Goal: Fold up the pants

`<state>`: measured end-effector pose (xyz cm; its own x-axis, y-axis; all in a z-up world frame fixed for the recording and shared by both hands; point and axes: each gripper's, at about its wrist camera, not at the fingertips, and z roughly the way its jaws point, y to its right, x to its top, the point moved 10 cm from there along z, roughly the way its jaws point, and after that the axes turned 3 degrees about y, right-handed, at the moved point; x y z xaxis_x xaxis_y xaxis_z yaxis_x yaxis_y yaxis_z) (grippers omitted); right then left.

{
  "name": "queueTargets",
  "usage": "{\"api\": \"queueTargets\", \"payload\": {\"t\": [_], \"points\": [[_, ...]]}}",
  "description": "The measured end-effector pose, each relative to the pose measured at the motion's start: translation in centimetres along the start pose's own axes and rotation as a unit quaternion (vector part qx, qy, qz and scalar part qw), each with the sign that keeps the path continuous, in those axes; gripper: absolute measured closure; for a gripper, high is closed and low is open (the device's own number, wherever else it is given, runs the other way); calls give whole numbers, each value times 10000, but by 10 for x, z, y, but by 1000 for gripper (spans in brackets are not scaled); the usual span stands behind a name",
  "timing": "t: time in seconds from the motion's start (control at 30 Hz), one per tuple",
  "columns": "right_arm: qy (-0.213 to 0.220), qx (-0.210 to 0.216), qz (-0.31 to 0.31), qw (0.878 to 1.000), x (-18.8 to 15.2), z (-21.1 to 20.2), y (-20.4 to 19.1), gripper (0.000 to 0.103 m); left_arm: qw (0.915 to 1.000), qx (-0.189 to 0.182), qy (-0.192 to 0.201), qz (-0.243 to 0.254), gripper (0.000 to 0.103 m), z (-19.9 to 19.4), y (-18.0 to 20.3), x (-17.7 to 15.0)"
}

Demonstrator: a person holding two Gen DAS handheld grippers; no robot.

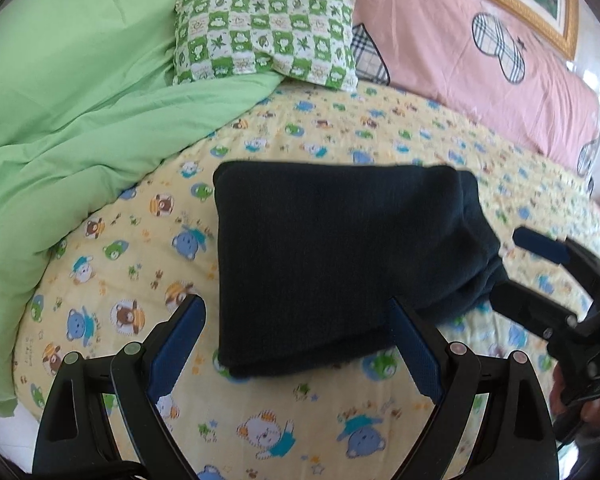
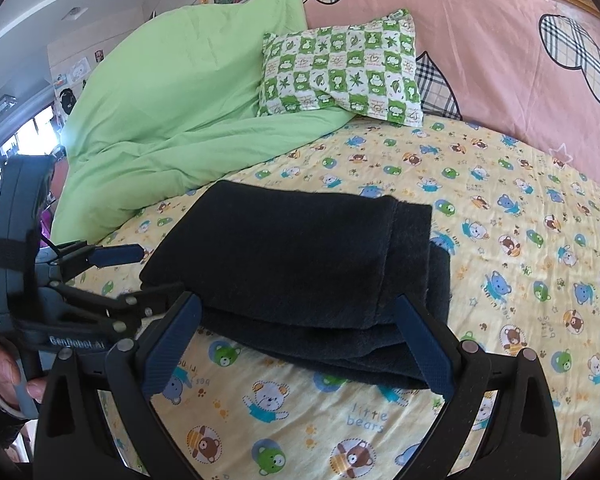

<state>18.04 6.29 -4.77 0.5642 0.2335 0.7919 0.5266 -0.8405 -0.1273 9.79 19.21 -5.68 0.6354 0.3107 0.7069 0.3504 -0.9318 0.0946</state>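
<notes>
Now folded pants (image 1: pixel 332 264) on bedsheet (image 1: pixel 140 240); left tongs (image 1: pixel 296 344), right tongs (image 2: pixel 300 344) wide apart, empty.

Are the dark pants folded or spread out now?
Folded. The pants lie as a compact stack on the sheet, layers showing along the near edge.

Dark navy folded knit pants (image 1: pixel 336 268) are seen on the yellow bear-print bed sheet (image 1: pixel 300 412), flanked by two spread-fingered grippers: left gripper (image 1: pixel 296 348), right gripper (image 1: pixel 520 272).
</notes>
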Motion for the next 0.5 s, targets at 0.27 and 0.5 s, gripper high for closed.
{"api": "queueTargets", "payload": {"t": [0.27,0.5], "points": [[37,-98,245,9996,4,0,20,5,9998,176,-77,28,11,9,0,4],[5,-118,354,9993,3,1,27,5,9990,364,-127,210,11,15,3,3]]}}
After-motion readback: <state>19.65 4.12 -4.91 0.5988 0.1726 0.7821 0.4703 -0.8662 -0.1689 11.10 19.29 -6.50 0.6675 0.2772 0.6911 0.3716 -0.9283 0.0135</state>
